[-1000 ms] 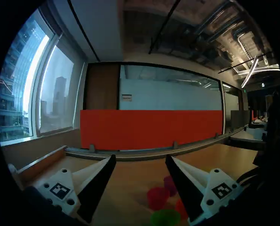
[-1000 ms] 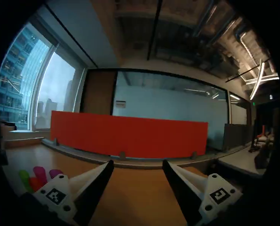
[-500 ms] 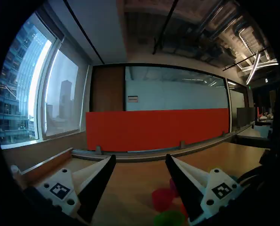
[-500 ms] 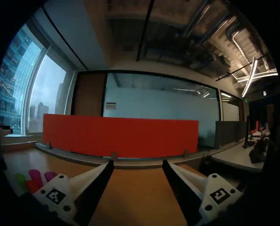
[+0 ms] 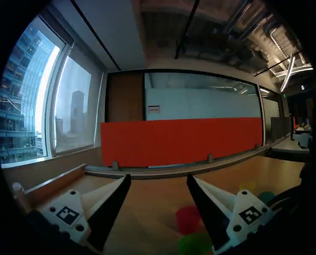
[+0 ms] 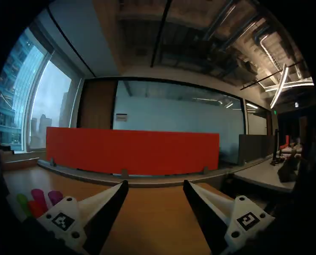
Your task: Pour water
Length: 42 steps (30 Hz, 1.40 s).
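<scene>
The red cup sits just below-right of the left gripper, jaws apart; the right gripper, jaws likewise apart, seems farther.

The left gripper view sits low over the wooden table, looking level along its own fingers at the red partition, with the window to its left and coloured cups close below. The right gripper view faces the same partition from a similar height (the cups lie at its lower left edge); both share table, partition and window.
</scene>
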Motion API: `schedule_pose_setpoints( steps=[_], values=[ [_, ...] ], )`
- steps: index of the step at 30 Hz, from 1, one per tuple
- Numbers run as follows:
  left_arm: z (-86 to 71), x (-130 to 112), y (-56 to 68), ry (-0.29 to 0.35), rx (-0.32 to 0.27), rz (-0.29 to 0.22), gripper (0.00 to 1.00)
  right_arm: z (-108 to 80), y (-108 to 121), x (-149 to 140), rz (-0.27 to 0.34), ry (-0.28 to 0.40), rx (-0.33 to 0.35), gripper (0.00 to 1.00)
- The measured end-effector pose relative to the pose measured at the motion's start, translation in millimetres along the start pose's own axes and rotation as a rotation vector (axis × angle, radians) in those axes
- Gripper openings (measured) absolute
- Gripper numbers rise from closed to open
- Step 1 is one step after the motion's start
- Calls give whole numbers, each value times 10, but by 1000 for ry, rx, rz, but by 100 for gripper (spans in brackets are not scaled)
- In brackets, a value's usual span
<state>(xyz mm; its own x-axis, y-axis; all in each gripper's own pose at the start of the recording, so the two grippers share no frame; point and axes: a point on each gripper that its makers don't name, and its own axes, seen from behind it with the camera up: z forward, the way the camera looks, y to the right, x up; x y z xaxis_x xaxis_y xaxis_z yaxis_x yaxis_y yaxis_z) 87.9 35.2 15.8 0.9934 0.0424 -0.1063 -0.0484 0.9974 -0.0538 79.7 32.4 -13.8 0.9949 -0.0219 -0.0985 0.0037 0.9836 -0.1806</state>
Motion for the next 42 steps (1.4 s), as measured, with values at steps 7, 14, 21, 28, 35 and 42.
schedule_pose_setpoints(
  steps=[7,14,21,28,35,42],
  values=[
    [-71,-143,0,-1,5,13,98,-36,59,-66,2,-16,-11,100],
    [-152,-244,-24,8,11,6,98,-52,82,-131,14,-25,-16,100],
    [-220,-359,-22,1,11,3,98,-70,46,-147,18,-33,-9,100],
    [-275,-458,-19,-8,15,-9,98,-91,19,-137,13,-28,-6,100],
    [-331,-567,-79,-18,25,-6,98,-99,38,-188,18,-34,-9,100],
    [-352,-659,-98,-21,31,-10,98,-104,56,-139,19,-26,-12,100]
  ],
)
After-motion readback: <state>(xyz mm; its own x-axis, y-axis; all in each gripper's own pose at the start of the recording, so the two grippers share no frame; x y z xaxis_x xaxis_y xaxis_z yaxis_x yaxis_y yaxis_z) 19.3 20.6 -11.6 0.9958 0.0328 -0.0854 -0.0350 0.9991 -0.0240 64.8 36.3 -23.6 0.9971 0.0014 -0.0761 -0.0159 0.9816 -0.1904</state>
